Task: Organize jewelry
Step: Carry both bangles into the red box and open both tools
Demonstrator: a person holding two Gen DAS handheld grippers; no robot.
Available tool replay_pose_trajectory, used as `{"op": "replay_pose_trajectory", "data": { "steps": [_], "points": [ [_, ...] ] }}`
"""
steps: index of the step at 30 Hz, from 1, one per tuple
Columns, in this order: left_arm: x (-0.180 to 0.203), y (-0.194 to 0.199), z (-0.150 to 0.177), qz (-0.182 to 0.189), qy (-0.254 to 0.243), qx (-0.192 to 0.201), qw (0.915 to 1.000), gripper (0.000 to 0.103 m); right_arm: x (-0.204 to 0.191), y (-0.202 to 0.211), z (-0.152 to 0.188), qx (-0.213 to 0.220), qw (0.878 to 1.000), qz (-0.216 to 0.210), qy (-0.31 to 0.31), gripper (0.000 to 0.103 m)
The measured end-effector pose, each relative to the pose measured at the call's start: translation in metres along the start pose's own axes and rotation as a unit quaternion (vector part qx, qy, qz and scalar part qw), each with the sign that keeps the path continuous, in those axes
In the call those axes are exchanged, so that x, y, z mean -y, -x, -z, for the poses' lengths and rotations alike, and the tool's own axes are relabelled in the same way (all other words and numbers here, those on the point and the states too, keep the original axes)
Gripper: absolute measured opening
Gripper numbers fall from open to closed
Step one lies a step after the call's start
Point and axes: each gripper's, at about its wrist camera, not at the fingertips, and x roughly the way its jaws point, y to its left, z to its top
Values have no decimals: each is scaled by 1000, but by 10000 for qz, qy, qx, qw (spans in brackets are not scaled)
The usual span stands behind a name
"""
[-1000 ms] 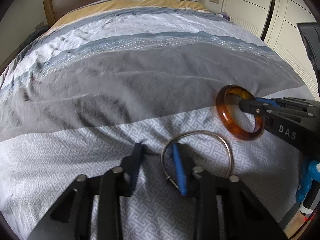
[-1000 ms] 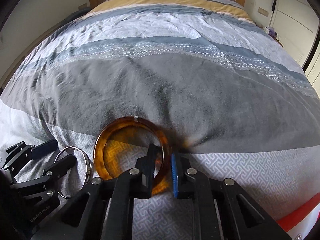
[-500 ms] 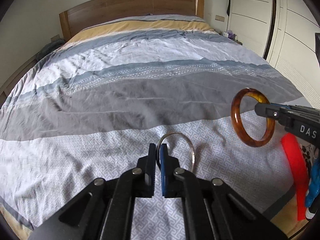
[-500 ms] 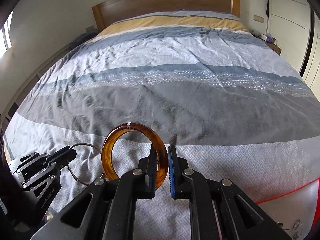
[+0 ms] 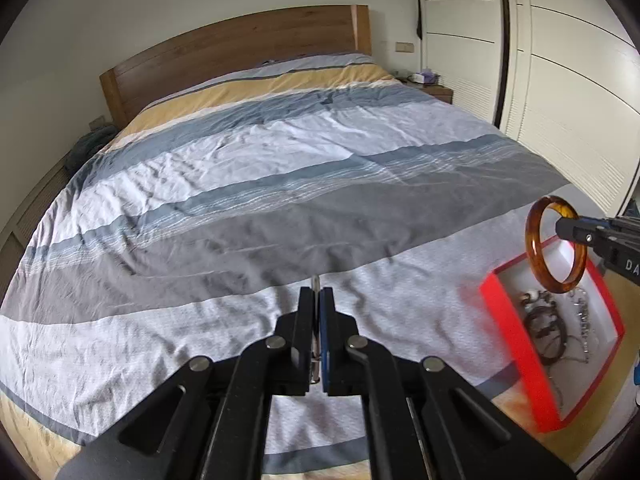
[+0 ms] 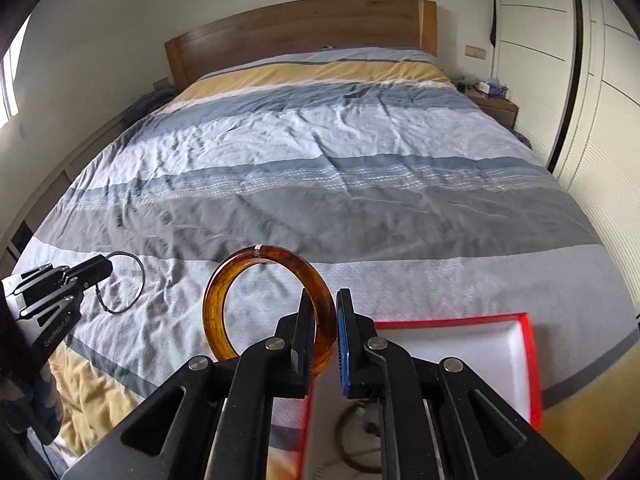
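Observation:
My left gripper (image 5: 318, 292) is shut on a thin silver wire bangle (image 5: 316, 280), which I see edge-on between its pads, lifted above the bed. In the right wrist view the left gripper (image 6: 105, 268) stands at the far left with the silver bangle (image 6: 143, 280) hanging from its tip. My right gripper (image 6: 325, 300) is shut on a thick amber bangle (image 6: 212, 300), held upright. In the left wrist view the amber bangle (image 5: 534, 248) and the right gripper (image 5: 562, 227) hang above a red box (image 5: 505, 320) with a white inside.
The red box (image 6: 529, 360) sits off the foot of the bed and holds several dark bracelets and chains (image 5: 544, 330). A striped grey, blue and yellow duvet (image 5: 280, 184) covers the bed, with a wooden headboard (image 5: 240, 48) behind. White wardrobe doors (image 5: 560, 80) line the right side.
The left gripper closed on the silver bangle and lifted it off the duvet. Both grippers rose and drew back from the bed, and the red box came into view.

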Motion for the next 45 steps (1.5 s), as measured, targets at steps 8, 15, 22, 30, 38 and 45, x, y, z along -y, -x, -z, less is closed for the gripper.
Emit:
{"op": "replay_pose_trajectory", "data": {
  "steps": [8, 15, 22, 30, 38, 45],
  "points": [
    [103, 13, -10, 1099, -219, 4, 9937, 2, 85, 31, 30, -99, 9972, 713, -190, 10],
    [173, 1, 11, 2030, -169, -382, 9783, 2, 128, 23, 51, -258, 9945, 964, -308, 10],
    [196, -28, 42, 2216, -276, -866, 9709, 3, 138, -2, 78, -619, 9944, 772, -360, 10],
    [185, -61, 54, 1862, -136, -1180, 9753, 4, 144, -18, 109, -929, 9917, 730, -505, 10],
    [189, -61, 60, 1634, -305, -1226, 9784, 6, 146, -19, 119, -1017, 9905, 781, -506, 11],
    [188, -50, 57, 1852, -98, -1219, 9751, 24, 143, -9, 120, -1041, 9902, 751, -549, 21]
  ]
}}
